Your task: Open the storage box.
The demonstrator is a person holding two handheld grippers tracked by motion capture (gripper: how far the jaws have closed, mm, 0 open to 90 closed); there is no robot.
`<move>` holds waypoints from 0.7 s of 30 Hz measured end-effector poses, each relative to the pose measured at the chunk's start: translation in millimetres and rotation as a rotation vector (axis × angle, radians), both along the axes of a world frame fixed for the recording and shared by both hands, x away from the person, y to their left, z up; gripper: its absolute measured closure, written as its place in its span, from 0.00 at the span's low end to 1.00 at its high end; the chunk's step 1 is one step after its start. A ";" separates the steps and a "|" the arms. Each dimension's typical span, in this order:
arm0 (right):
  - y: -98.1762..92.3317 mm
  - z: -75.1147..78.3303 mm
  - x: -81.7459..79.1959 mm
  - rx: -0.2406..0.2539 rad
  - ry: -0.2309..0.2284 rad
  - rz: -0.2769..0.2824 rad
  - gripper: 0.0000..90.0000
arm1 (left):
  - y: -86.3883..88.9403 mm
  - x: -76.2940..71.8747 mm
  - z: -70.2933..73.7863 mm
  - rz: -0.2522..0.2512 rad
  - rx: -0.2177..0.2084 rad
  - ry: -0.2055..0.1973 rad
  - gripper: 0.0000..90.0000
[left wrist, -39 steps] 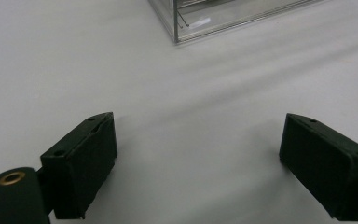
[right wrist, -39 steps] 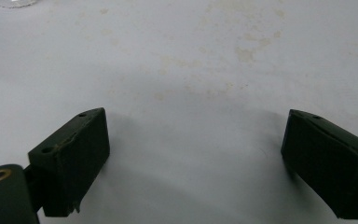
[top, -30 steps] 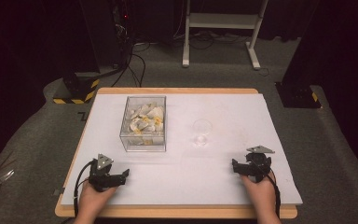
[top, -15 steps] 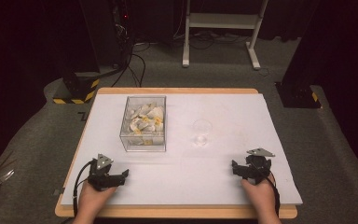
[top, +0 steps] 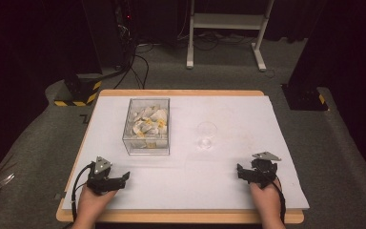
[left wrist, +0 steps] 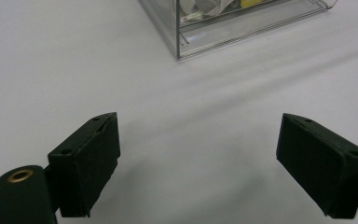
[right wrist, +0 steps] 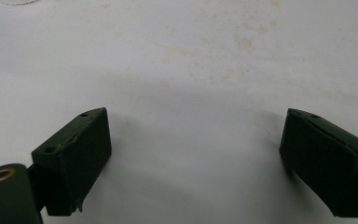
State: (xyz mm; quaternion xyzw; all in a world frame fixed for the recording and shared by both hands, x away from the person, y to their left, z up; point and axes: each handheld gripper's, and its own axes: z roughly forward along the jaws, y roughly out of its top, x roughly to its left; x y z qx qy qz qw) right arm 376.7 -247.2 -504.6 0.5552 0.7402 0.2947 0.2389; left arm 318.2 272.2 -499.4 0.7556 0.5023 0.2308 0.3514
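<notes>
A clear plastic box (top: pixel 147 126) holding several white and yellow wrapped pieces stands left of centre on the white table cover (top: pixel 228 114); its near corner (left wrist: pixel 214 28) shows at the top of the left gripper view. A clear glass (top: pixel 206 135) stands to the right of the box. My left gripper (top: pixel 118 178) rests low on the cover at the front left, jaws wide apart with nothing between them (left wrist: pixel 200 158). My right gripper (top: pixel 242 171) sits at the front right, also open and empty (right wrist: pixel 196 158), above faintly stained white surface.
The wooden table edge (top: pixel 181 217) runs along the front. Beyond the table stand a white metal frame (top: pixel 228 28), cables on the floor and a black-and-yellow striped base (top: pixel 78 93). A dark block (top: pixel 305 98) sits at the back right.
</notes>
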 end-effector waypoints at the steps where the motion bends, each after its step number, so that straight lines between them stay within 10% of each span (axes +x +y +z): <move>1: 0.0 0.0 0.0 0.000 0.000 0.000 0.10 | -0.9 -0.4 0.4 -0.004 -0.008 0.002 0.15; 21: 0.0 -0.1 0.0 0.001 0.000 0.000 0.10 | -14.2 -2.5 9.5 -0.099 -0.081 -0.036 0.15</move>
